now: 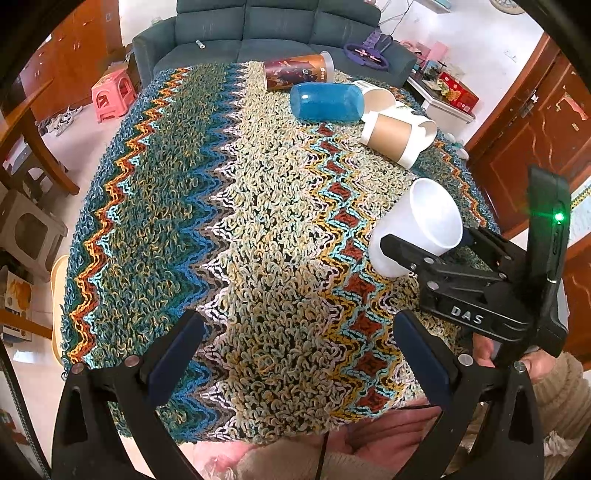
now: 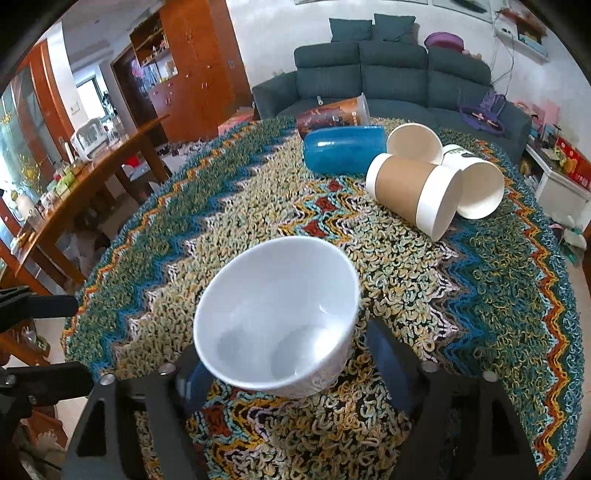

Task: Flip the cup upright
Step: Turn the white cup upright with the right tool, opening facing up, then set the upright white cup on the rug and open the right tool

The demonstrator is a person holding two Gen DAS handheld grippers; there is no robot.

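A white cup [image 2: 277, 321] hangs tilted above the knitted tablecloth [image 2: 229, 229], its mouth turned up and toward the right wrist camera. My right gripper [image 2: 288, 365] is shut on its lower body. In the left wrist view the same cup [image 1: 424, 218] shows at the right, pinched between the right gripper's [image 1: 428, 242] black fingers, clear of the cloth. My left gripper [image 1: 299, 332] is open over the near edge of the table, with nothing between its fingers.
Several cups lie on their sides at the far end: a blue cup [image 1: 325, 101], a brown-sleeved paper cup [image 1: 397, 138], two white paper cups [image 2: 476, 184] and a printed tube [image 1: 299, 70]. A sofa [image 1: 277, 29] stands behind. A hand [image 1: 487, 350] holds the right gripper.
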